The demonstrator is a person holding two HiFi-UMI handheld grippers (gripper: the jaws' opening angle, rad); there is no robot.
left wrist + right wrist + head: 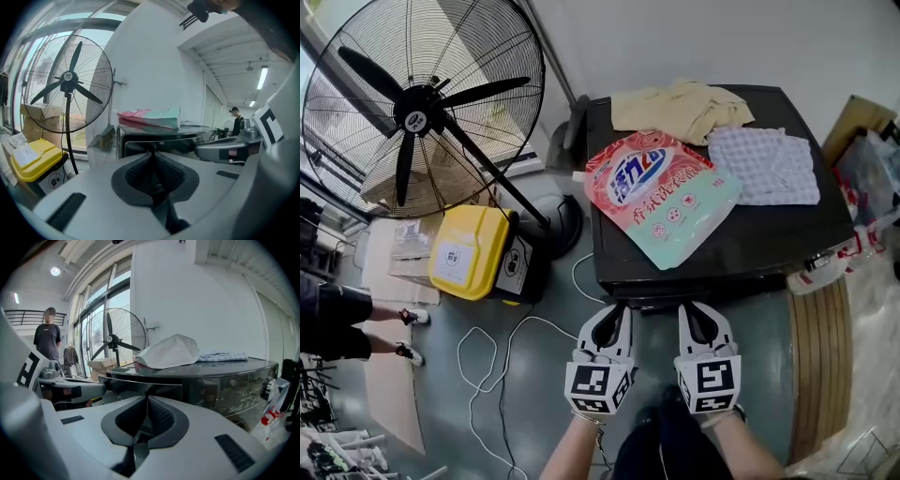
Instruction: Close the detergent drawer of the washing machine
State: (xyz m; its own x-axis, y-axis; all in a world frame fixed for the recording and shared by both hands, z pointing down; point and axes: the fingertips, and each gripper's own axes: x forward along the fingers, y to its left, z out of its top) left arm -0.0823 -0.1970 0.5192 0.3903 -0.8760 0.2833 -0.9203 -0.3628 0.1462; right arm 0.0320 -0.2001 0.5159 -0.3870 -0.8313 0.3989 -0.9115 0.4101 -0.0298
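Observation:
The black washing machine (741,246) stands ahead of me, seen from above. Its detergent drawer (649,302) sticks out a little at the left of the front edge; its dark front panel (154,389) also shows in the right gripper view. My left gripper (616,309) and right gripper (693,309) hover side by side just short of that front edge, both shut with nothing between the jaws. The left gripper (152,155) points at the drawer front (154,146), and the right gripper (147,399) also points at the drawer panel. I cannot tell if either touches it.
A pink-and-green detergent bag (661,192), a beige cloth (680,108) and a white quilted cloth (764,164) lie on the machine. A big standing fan (422,112) and a yellow bin (473,253) are to the left, with cables (487,361) on the floor. A person's legs (356,319) show at far left.

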